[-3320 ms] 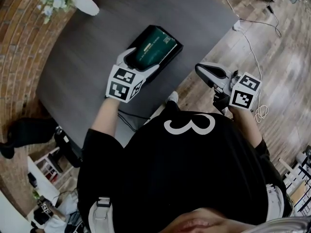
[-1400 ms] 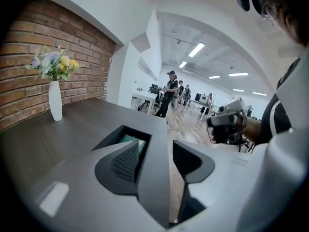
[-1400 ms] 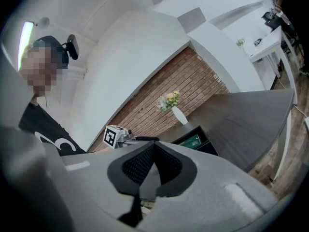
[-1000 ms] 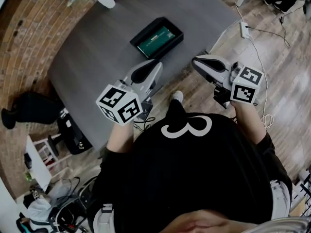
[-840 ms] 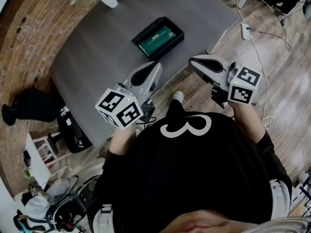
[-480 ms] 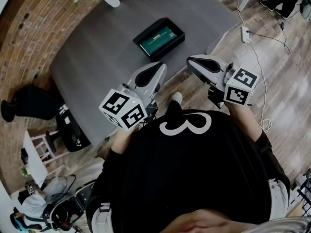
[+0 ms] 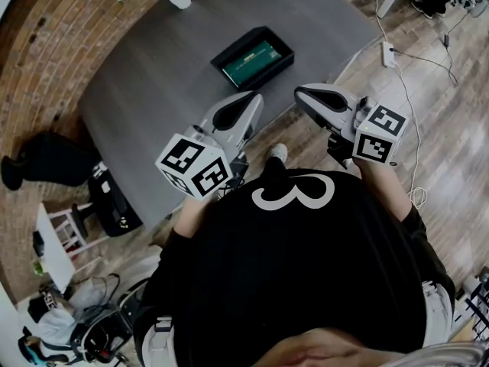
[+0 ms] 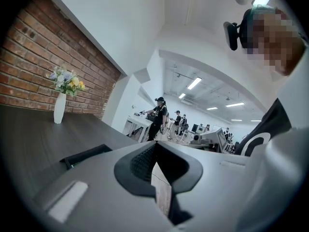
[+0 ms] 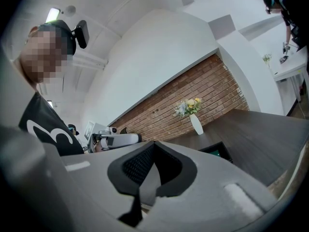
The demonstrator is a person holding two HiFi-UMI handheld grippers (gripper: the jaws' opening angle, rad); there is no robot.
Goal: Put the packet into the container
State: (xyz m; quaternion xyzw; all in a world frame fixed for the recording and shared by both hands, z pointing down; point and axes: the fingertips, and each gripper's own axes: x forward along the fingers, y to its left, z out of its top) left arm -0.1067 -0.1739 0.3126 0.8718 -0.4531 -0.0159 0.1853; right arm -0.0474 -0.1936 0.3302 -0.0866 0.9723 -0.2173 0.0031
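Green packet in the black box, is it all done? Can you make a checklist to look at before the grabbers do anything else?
1. Packet lies inside the container: ok.
2. Container sits fully on the table: ok.
3. Left gripper jaws together, nothing between them: ok.
4. Right gripper jaws together, nothing between them: ok.
5. Both grippers apart from the container, close to the person: ok.
6. Packet pressed flat to the bottom: cannot tell, too small to see.
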